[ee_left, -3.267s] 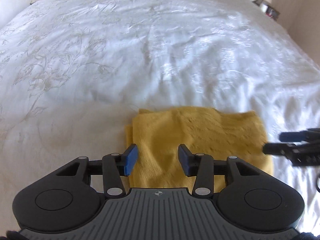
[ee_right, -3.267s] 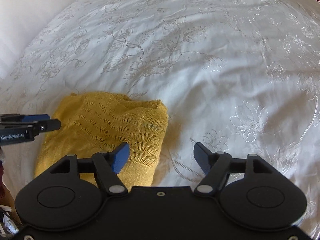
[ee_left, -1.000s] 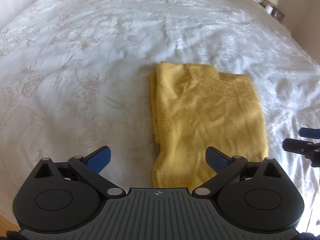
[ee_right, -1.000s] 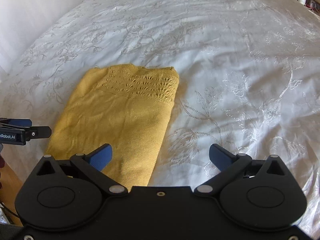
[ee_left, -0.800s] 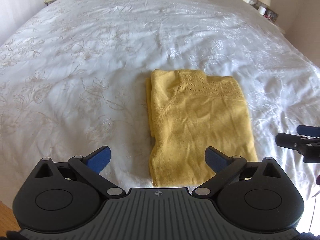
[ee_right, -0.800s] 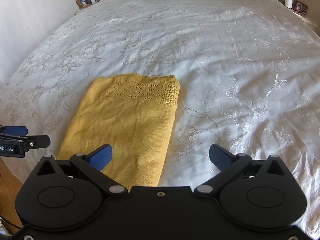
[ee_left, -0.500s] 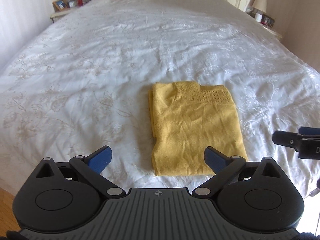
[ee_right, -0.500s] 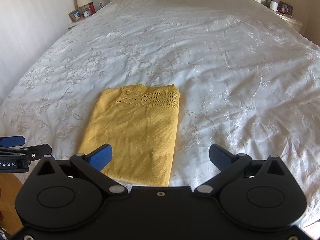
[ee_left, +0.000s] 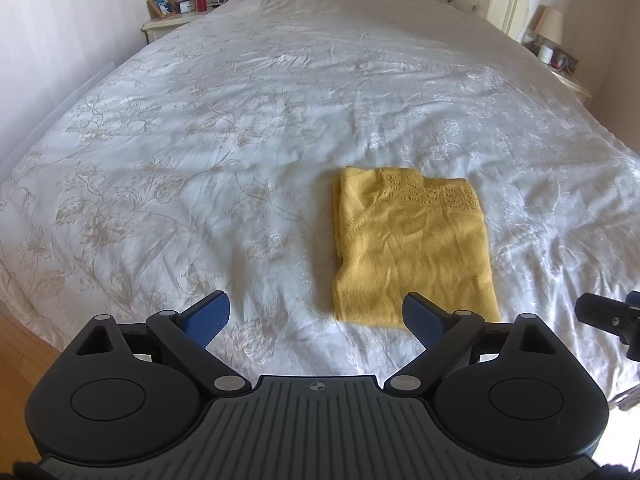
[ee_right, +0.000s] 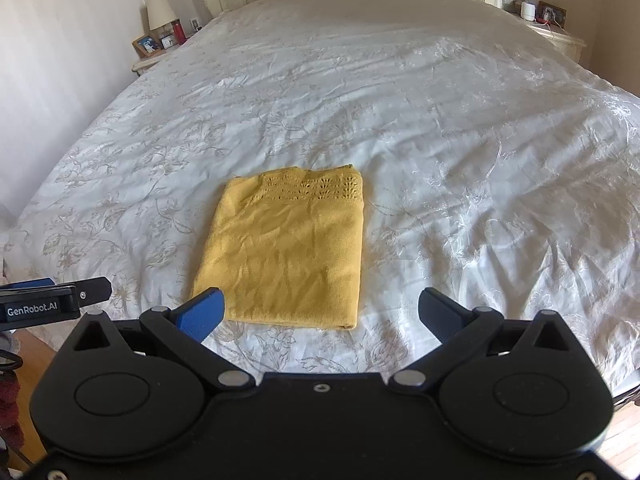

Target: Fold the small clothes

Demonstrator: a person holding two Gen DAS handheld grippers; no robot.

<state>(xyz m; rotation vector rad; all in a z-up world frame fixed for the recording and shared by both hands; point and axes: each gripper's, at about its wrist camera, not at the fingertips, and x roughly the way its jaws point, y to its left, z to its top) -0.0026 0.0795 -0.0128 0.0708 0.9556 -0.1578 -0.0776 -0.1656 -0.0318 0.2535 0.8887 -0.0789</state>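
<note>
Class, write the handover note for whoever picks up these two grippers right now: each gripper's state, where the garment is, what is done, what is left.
Left gripper: nothing between its jaws, which are closing slightly; it is above the bed's near edge.
Right gripper: open, empty, also clear of the cloth.
Yellow knit top: lies folded in a neat rectangle on the white bedspread, lace edge toward the headboard.
Done: this garment looks fully folded.
Left: no other clothes are in view; check for more to fold.
</note>
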